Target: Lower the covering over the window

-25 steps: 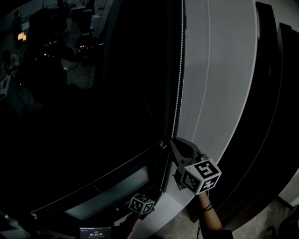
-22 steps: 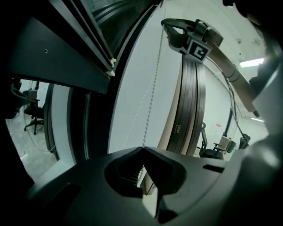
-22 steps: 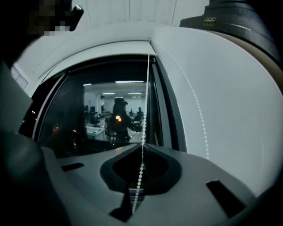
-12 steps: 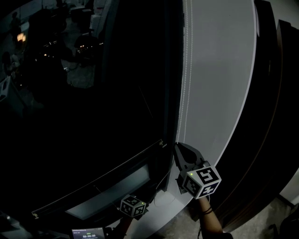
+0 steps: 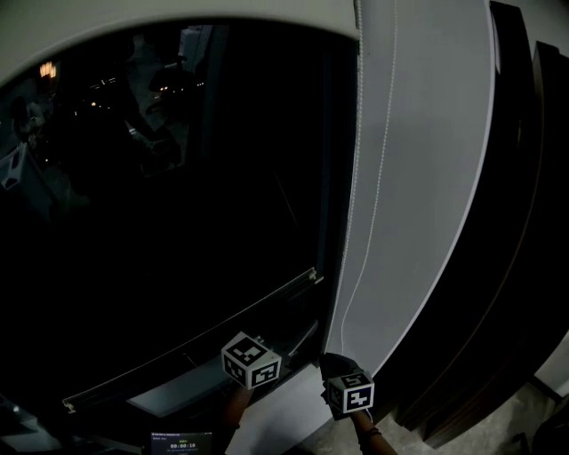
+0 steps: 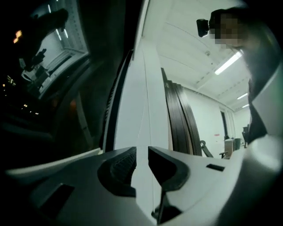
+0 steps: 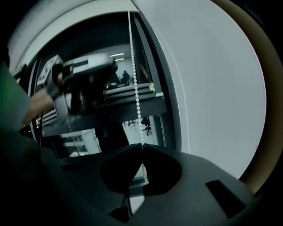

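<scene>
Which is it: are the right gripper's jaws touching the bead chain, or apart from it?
Touching. In the right gripper view, the right gripper is shut on the bead chain: its jaw tips meet around the chain, with no gap.

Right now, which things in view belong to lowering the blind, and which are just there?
Job:
- bead chain, pinched in the shut right gripper
- blind, edge at top of the window
- left gripper, jaws apart

Just there:
- dark wall panels
- small screen
</scene>
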